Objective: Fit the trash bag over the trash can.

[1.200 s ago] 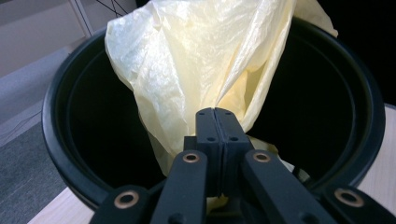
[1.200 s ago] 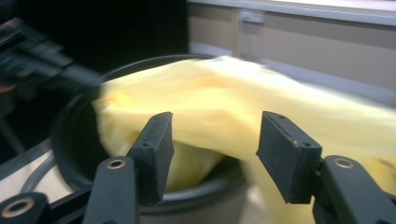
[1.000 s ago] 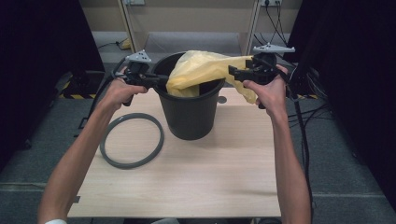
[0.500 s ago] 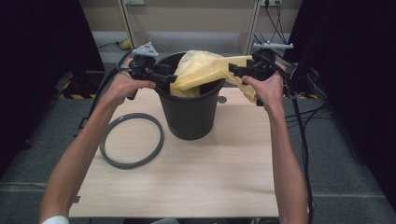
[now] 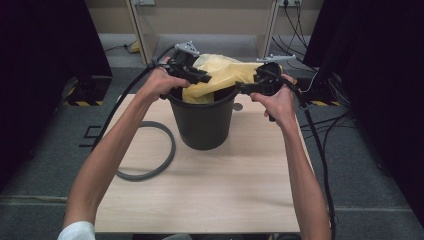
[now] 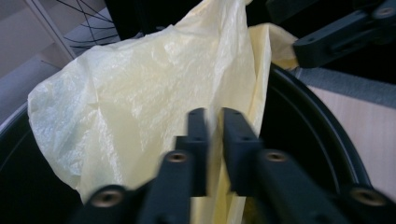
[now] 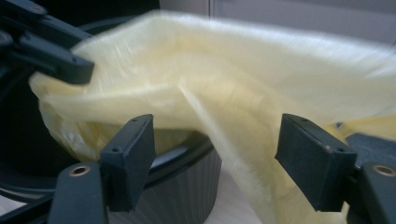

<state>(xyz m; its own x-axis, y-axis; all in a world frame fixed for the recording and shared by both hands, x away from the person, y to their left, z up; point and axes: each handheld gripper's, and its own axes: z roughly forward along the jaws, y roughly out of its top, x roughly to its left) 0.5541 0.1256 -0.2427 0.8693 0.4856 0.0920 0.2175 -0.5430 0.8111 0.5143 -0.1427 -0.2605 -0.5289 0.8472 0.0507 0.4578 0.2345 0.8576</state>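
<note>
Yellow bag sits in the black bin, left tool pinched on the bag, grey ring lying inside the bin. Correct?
Not quite. The grey ring lies on the table to the left of the black bin, as the high view shows. The yellow bag is in the bin, and the left tool is pinched on it.

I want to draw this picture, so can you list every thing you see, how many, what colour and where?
bin: one, black, back middle of the table.
bag: one, yellow, half in the bin, bunched over its rim.
ring: one, grey, flat on the table left of the bin.
table: one, light wood, in the middle.
shelf: one, pale, behind the table.
left gripper: one, black, over the bin, jaws just closing, pinched on the bag.
right gripper: one, black, jaws wide open beside the bag.
arms: two, bare, coming from the bottom.
</note>
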